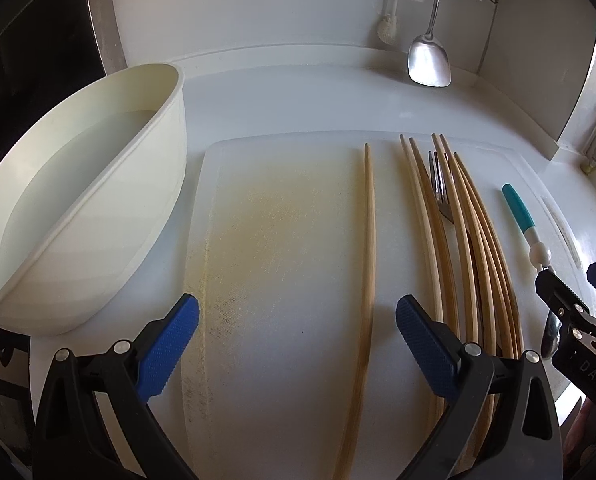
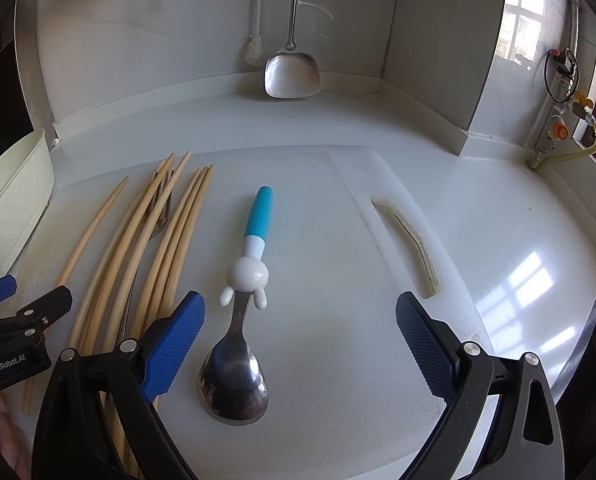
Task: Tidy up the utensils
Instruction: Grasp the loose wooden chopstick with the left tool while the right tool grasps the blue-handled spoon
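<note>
Over the board [image 2: 337, 280], both grippers gape wide, empty: the right gripper [image 2: 299, 344] has the spoon [image 2: 238, 360] at 9 o'clock between its jaws, the left gripper [image 1: 298, 344] a chopstick [image 1: 369, 260].

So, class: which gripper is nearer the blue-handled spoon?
Right. The right gripper is open with the blue-handled spoon between its fingers; the left gripper sits off to the spoon's left, beyond the chopsticks.

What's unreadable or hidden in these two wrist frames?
- Fork: left wrist view shows only tines and neck; the chopsticks cover its handle.
- Chopsticks' near ends: hidden behind the left gripper in the left view, cut off behind the right gripper in the right view.
- White tub: cut off by the right view's left edge.
</note>
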`<state>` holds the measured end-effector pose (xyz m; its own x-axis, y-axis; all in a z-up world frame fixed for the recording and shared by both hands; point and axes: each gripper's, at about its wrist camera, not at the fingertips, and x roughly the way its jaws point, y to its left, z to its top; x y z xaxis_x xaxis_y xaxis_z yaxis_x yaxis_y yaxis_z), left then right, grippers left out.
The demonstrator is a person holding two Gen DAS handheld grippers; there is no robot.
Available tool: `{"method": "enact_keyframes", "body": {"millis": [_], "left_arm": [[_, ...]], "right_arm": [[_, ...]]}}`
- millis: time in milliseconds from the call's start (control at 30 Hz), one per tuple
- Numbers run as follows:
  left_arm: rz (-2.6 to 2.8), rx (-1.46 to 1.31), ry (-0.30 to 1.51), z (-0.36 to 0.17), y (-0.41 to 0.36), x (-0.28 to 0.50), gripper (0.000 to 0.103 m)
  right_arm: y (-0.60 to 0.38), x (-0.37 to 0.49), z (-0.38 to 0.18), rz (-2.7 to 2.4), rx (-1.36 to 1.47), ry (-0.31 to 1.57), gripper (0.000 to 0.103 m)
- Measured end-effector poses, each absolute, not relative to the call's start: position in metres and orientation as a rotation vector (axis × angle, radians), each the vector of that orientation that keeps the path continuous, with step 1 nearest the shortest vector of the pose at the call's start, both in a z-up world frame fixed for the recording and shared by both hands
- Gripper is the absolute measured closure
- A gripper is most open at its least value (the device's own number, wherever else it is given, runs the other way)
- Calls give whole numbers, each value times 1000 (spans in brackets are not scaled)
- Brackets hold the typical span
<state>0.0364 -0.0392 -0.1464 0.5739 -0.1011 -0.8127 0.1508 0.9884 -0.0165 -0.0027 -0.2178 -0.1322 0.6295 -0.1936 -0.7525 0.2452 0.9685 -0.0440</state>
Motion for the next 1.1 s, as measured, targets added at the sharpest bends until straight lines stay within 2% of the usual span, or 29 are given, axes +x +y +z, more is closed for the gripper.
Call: {"method": "enact_keyframes", "body": {"millis": [233,400,667,833,1000,1067,1100], "left_arm": [[-149,62,927,-147,-42,39,5],[-164,71,917,-147,-45,42,8],[-200,80,909,-143,-54,42,22],[-213,84,903,-140,-58,38,40],[-226,88,904,-138,-62,35,50],[-224,87,912,-137,-64,34,58],[-224,86,914,-136,-64,34,67]], "right_arm": [[-217,-2,-134,-264,48,848,11],[-216,1,-138,-250,43,860,24],[-212,5,-138,-217,38,856,39],[-210,5,-139,-190,41,851,47],[-206,5,-140,-181,29,847,51],[-204,5,-141,-168,29,846,57],[-202,6,-141,-161,25,846,59]]}}
